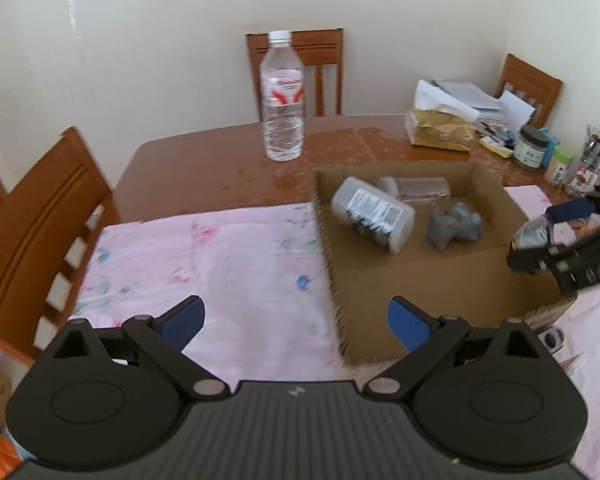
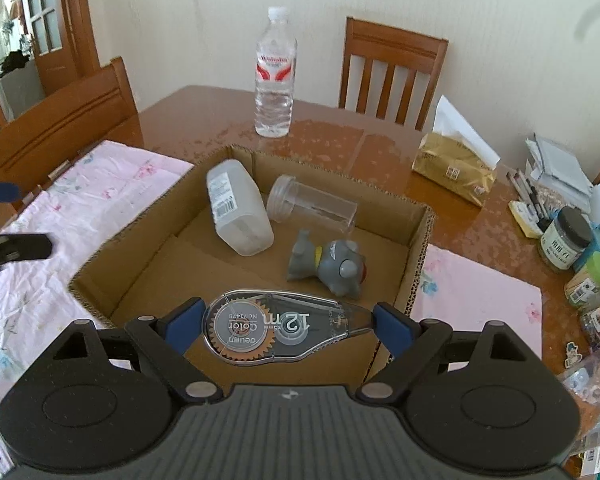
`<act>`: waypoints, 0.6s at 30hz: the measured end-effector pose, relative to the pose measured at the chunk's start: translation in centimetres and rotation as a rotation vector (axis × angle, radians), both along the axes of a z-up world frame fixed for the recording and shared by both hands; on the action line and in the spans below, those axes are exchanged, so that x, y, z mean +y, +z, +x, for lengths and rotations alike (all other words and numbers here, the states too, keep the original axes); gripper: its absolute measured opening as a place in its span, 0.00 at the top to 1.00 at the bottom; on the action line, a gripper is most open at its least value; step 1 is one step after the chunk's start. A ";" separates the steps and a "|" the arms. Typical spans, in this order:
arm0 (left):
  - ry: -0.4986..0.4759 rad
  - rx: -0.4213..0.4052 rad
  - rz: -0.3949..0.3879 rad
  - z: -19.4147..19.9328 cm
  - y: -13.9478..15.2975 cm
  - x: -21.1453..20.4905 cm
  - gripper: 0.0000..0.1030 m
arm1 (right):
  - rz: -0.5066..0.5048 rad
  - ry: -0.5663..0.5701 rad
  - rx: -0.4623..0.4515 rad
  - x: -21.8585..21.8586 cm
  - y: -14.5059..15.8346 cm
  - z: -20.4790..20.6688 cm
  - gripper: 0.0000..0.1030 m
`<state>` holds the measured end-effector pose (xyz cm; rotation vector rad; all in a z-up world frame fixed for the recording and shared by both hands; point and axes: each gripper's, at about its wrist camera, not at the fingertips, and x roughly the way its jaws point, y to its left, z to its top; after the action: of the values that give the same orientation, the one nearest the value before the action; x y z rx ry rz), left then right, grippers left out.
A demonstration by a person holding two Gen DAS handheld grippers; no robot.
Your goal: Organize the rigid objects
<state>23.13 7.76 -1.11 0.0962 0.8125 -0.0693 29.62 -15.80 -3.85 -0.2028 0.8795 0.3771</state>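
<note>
At the bottom centre of the right wrist view, the right gripper grips a clear correction tape dispenser lengthwise between its blue fingers, above the near end of the cardboard box. It has not been let go, so this item is on its way in but not yet placed.

In the left wrist view, the left gripper sits at the bottom centre with its fingers spread wide and nothing between them, over the pink floral cloth and the box's near left corner.

Further in, at mid-frame, three things already lie on the box floor: a white plastic bottle on its side, a clear lidless jar tipped over just beside it, and a grey toy figure to the right.

Beyond the box, toward the upper centre, a water bottle stands upright on the bare desk; it may be next to go in. I judge the sorting well along, with the tape to drop and perhaps that bottle left.
</note>
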 end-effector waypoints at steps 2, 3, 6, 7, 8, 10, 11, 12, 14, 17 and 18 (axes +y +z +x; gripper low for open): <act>0.010 0.000 0.008 -0.8 -0.1 0.4 0.05 | -0.009 -0.019 0.012 0.1 -0.6 0.7 0.10; 0.009 0.001 0.014 -1.1 -0.1 0.6 0.05 | -0.009 -0.029 0.019 0.1 -0.9 1.0 0.10; 0.018 0.003 0.036 -2.2 -0.1 1.2 0.05 | -0.016 -0.064 0.026 0.2 -1.6 1.6 0.09; 0.022 0.004 0.038 -2.5 -0.2 1.4 0.05 | -0.017 -0.066 0.029 0.2 -1.7 1.7 0.09; 0.027 0.004 0.037 -2.7 -0.2 1.6 0.05 | -0.020 -0.071 0.029 0.2 -1.8 1.8 0.04; 0.033 0.005 0.032 -3.0 -0.2 2.1 0.05 | -0.031 -0.098 0.012 0.2 -1.7 1.5 0.00; 0.036 0.006 0.029 -3.1 -0.2 2.3 0.05 | -0.029 -0.108 0.003 0.0 -1.5 1.4 0.00; 0.034 0.007 0.026 -3.2 -0.2 2.4 0.05 | -0.026 -0.118 -0.001 0.0 -1.3 1.2 0.00; 0.028 0.006 0.021 -3.4 -0.1 2.6 0.05 | -0.026 -0.147 -0.009 -0.2 -0.9 0.7 0.00; 0.032 0.006 0.015 -3.7 -0.1 2.8 0.05 | -0.015 -0.184 -0.016 -0.8 -0.3 -0.5 0.00; 0.035 0.006 0.011 -3.7 -0.1 2.8 0.05 | -0.014 -0.197 -0.016 -1.0 -0.2 -1.0 0.00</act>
<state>19.40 10.58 -1.21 0.0923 0.8204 -0.0319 28.59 -16.79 -4.02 -0.1309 0.8785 0.1860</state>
